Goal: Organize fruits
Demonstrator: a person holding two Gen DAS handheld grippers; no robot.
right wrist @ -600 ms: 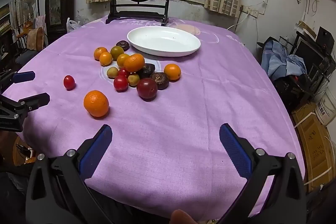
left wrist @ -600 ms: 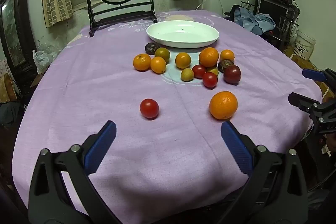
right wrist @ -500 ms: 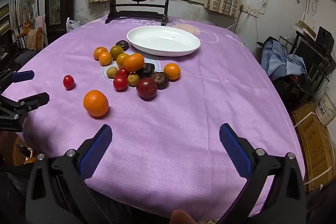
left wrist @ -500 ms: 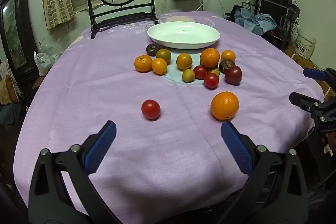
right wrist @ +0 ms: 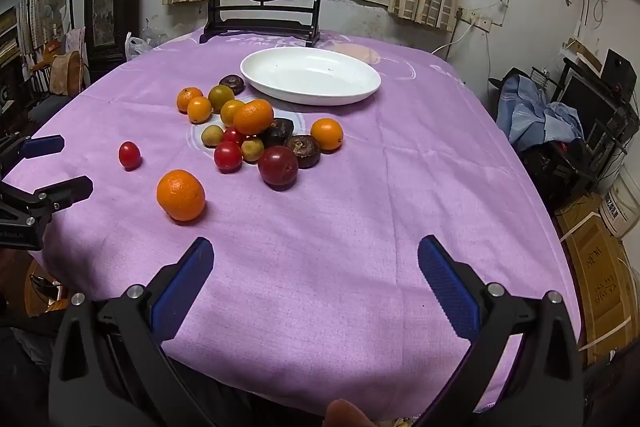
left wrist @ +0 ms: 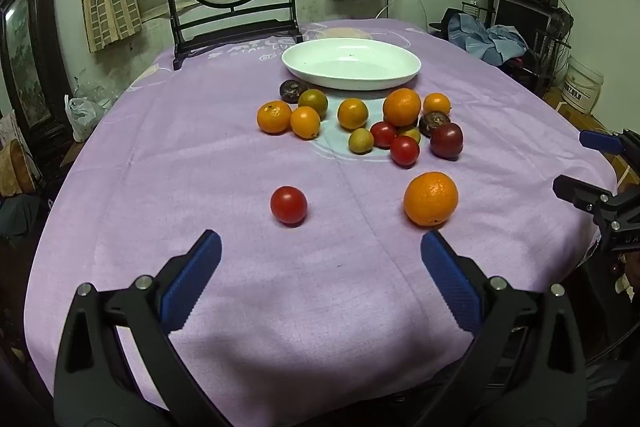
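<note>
Both claws, left (left wrist: 320, 267) and right (right wrist: 314, 269), hang spread wide and empty over the desk (left wrist: 240, 307). Plate (left wrist: 352, 65) is bare, fruits (left wrist: 360, 123) lie loose beside it. Looks like step one: grabbing the near orange (left wrist: 431, 198).

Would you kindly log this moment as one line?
left gripper: open, empty | right gripper: open, empty | white dish: empty | fruits: on cloth

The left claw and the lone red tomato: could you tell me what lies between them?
Only bare purple cloth lies between the open left claw and the tomato, as the left wrist view shows.
</note>
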